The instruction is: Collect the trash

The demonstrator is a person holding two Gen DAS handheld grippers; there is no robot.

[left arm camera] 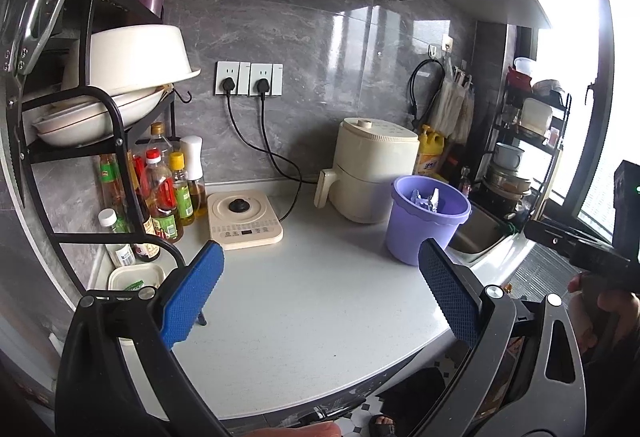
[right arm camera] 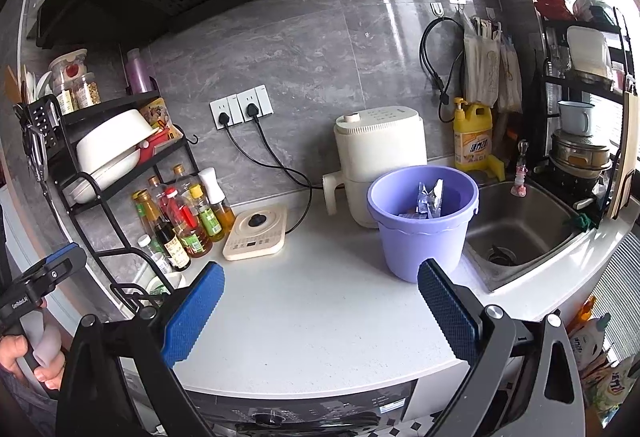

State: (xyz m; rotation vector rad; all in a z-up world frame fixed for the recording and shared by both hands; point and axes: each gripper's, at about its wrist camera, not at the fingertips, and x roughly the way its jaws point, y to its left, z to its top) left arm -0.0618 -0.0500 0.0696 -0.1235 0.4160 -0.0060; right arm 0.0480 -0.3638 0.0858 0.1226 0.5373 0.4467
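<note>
Crinkled foil wrappers (right arm camera: 430, 199) are seen inside the purple bucket (right arm camera: 422, 225) on the desk (right arm camera: 320, 313) beside the sink (right arm camera: 520, 225); judged light, soft, best pinched at an upstanding edge. Left claw (left arm camera: 320, 293) and right claw (right arm camera: 320, 301) are held wide, empty, near the bucket.

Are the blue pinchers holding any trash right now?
No. The left gripper and the right gripper are both open and empty. Silvery wrappers already sit inside the purple bucket.

Air fryer (right arm camera: 380, 157) beside sink (right arm camera: 520, 225)
</note>
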